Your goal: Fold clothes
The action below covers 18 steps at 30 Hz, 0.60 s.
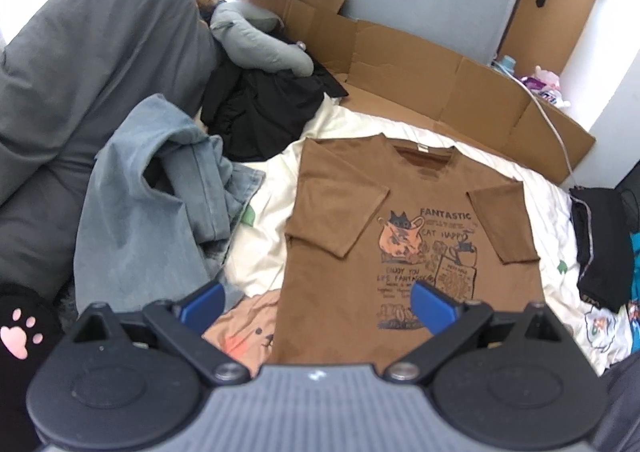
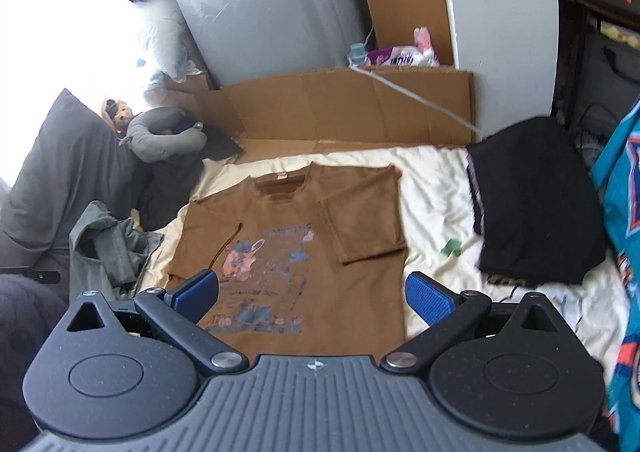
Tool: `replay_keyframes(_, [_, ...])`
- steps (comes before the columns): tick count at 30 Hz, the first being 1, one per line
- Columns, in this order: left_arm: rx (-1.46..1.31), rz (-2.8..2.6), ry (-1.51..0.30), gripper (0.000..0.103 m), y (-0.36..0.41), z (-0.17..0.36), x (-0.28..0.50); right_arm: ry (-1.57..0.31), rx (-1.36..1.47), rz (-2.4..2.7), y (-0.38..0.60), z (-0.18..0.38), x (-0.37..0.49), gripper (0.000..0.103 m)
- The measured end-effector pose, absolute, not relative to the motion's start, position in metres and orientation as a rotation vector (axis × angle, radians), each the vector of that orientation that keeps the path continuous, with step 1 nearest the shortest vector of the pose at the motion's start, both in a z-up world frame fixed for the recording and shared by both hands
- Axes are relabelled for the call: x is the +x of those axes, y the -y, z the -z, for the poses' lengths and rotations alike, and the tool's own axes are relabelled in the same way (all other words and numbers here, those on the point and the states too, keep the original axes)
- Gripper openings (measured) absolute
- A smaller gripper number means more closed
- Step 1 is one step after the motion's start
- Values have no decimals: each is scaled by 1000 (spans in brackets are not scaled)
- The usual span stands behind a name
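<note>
A brown T-shirt (image 1: 336,248) with a cat print lies flat on the cream bedsheet (image 1: 264,228), collar away from me, both sleeves folded inward over the chest. It also shows in the right wrist view (image 2: 320,248). My left gripper (image 1: 318,304) is open and empty, hovering over the shirt's lower hem. My right gripper (image 2: 312,298) is open and empty, above the hem's right part. Both have blue pads.
Crumpled blue jeans (image 1: 160,204) lie left of the shirt, a peach garment (image 1: 248,328) by the hem. Black clothes (image 1: 260,108) and grey pillows (image 1: 88,64) are at far left. A folded black garment (image 2: 536,204) lies to the right. Flattened cardboard (image 2: 340,108) lines the back.
</note>
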<state>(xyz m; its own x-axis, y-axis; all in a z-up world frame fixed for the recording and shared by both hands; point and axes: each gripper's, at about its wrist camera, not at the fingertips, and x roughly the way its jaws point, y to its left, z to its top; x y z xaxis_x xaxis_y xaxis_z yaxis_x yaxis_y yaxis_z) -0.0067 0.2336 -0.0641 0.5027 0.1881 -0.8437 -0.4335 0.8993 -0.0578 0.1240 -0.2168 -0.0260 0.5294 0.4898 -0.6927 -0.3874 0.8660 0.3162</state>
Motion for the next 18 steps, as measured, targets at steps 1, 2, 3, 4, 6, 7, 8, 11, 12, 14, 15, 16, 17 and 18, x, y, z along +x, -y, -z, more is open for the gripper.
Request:
replay_keyframes(1, [-281,-382,-982,101,-234,68,-9,-873,141,-515,219,32,123,102])
replay_keyframes(2, [-283,-385,-990,101,-235,73,-12,-880,154,-507,222,38,122,102])
replay_keyframes(3, [-283,-385,-999,101,-236,78,-15,-893,171,-498,225,45,120,102])
replay_keyframes(4, [-281,-386,-1008,101,-236,83,-18,-906,189,-489,227,53,119,102])
replay_keyframes(6, [-278,-391,-1022,101,-239,91,-24,-925,199,-471,230,66,116,102])
replay_keyframes(7, [-281,-398,-1031,101,-241,96,-28,-931,198,-462,232,73,114,102])
replay_keyframes(8, [-291,-404,-1038,101,-243,101,-32,-936,201,-454,233,79,112,102])
replay_keyframes(11, [-327,-420,-1064,100,-250,118,-42,-947,217,-435,238,97,105,102])
replay_keyframes(12, [-338,-425,-1074,99,-252,125,-46,-949,222,-431,239,103,103,102])
replay_keyframes(14, [-348,-430,-1094,98,-253,137,-51,-976,225,-429,241,115,100,102])
replay_keyframes(15, [-351,-427,-1103,97,-253,142,-53,-991,226,-428,242,122,99,102])
replay_keyframes(16, [-355,-422,-1112,97,-253,147,-54,-1016,227,-432,243,129,98,102])
replay_keyframes(17, [-359,-417,-1122,96,-253,152,-56,-1037,225,-435,245,135,97,102])
replay_keyframes(18, [-360,-410,-1128,96,-252,156,-58,-1057,222,-438,247,141,97,102])
